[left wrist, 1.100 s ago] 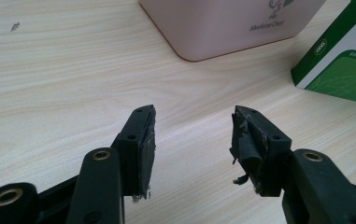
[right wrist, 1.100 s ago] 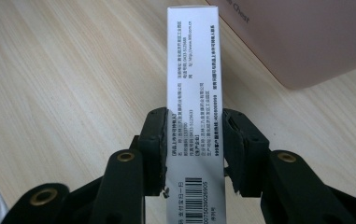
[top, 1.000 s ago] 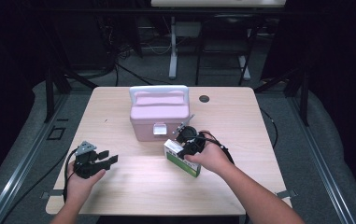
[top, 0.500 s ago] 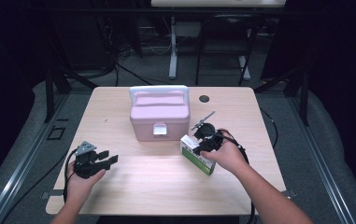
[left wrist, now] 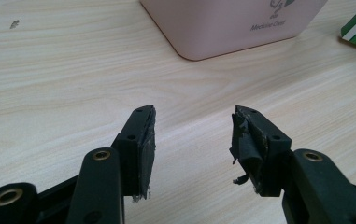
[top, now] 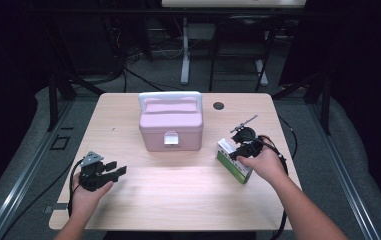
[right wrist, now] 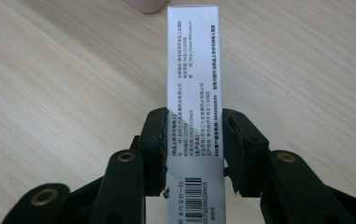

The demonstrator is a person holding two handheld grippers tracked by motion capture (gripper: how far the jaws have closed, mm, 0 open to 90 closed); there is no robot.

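Between its 2 jaws we see the right claw (right wrist: 194, 154) clamped on the green-and-white carton (right wrist: 193, 70), right of the pink case (top: 170, 121); the left claw (left wrist: 193, 140) gapes empty over the bench (top: 178, 200).

My right gripper (right wrist: 194, 154) grips the medicine carton (right wrist: 193, 93): small Chinese print, barcode beginning "6007503". On the pink box (left wrist: 234, 23), far right of my left gripper, I read "Medicine Chest".
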